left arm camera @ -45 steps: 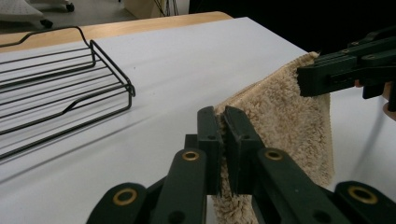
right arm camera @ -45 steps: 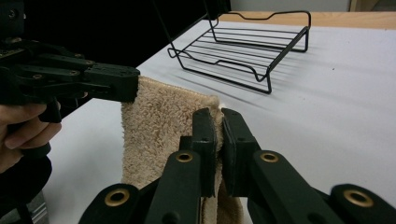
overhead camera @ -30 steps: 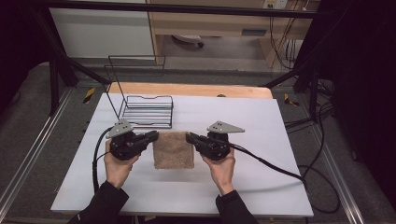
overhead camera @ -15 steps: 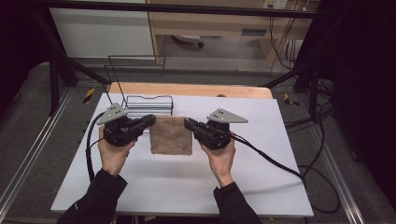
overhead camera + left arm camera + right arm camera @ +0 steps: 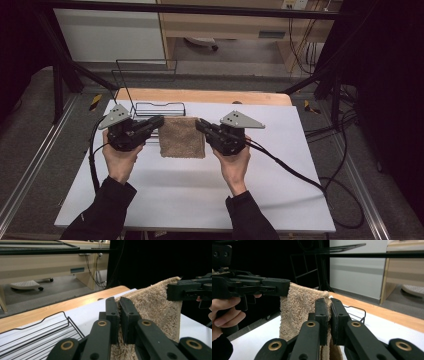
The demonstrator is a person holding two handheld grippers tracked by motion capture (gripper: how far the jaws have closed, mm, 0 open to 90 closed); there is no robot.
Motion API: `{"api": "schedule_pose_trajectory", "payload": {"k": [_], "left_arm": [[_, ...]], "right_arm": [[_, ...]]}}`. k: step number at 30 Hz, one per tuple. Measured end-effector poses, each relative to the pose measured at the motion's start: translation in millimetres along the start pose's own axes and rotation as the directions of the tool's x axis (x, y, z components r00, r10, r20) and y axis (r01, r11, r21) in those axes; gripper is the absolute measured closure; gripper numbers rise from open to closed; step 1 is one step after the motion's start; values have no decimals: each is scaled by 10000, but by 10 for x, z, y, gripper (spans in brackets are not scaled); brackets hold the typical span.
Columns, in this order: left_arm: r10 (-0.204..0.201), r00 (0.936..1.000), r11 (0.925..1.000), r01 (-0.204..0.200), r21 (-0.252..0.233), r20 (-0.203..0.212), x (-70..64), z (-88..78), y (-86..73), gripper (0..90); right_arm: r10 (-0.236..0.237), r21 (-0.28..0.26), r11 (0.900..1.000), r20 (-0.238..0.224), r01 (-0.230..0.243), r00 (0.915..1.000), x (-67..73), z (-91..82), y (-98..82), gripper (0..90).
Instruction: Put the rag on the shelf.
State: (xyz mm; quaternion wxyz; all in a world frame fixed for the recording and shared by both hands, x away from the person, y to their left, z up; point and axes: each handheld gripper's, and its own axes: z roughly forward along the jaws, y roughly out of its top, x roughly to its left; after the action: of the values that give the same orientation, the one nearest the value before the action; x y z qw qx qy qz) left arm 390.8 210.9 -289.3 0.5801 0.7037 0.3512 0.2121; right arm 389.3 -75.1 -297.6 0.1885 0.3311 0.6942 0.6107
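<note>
Towel hangs stretched between both tongs, left gripper and right gripper each clamped tight on a top corner; risk: the grips are thin, so pulling apart could slip a corner free, dropping it beside the wire rack.

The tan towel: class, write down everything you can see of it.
The tan towel is a small rectangle of looped terry-like cloth. It hangs upright above the white table, stretched by its two top corners. The left gripper pinches one corner, the right gripper the other, jaws shut on the cloth. A stitched hem runs down its edge. The wire basket stands behind it.
</note>
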Motion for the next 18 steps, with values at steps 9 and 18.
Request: {"api": "schedule_pose_trajectory", "payload": {"k": [9,18], "left_arm": [[136,9998,9979,-147,-625,-168,15,-70,55,851],[3,9995,9962,-31,-870,-324,91,-109,109,851]], "right_arm": [[-269,-451,9986,55,272,9996,64,26,84,853],[-335,-707,9969,70,339,9994,105,118,193,853]]}}
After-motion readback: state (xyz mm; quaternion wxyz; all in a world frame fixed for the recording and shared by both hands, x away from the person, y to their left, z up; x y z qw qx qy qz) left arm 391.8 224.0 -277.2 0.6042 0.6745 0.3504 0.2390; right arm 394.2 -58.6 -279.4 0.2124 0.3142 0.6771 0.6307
